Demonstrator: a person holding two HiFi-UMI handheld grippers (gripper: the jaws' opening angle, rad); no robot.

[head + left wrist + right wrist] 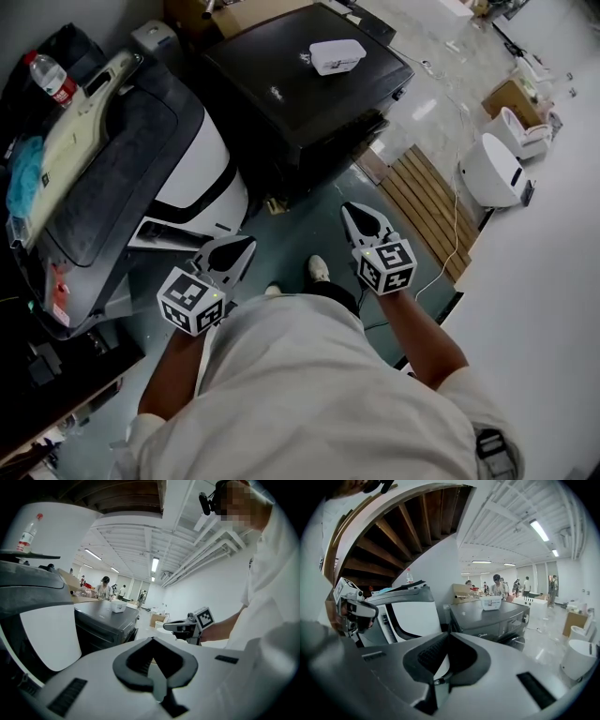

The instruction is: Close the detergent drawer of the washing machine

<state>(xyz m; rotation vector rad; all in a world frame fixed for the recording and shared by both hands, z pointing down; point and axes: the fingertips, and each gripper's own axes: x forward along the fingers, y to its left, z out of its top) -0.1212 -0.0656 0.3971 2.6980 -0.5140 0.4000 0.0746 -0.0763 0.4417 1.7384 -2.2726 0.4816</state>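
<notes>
The black washing machine [300,94] stands ahead of me, also in the right gripper view [487,618] and the left gripper view [105,620]. Its upper front panel [497,624] looks flush; I cannot pick out a drawer standing out. Both grippers hang in the air in front of my chest, well short of the machine. My left gripper [246,246] [151,639] is shut with nothing in it. My right gripper [359,214] [449,634] is also shut and empty, its tips meeting. Each gripper shows in the other's view: the right one [171,626] and the left one [370,609].
A white and grey machine [178,159] stands at the left with a bottle [52,80] and a blue cloth [23,173] on top. A white box [337,54] lies on the black machine. A wooden pallet [427,206] and white round appliances [492,169] stand at the right.
</notes>
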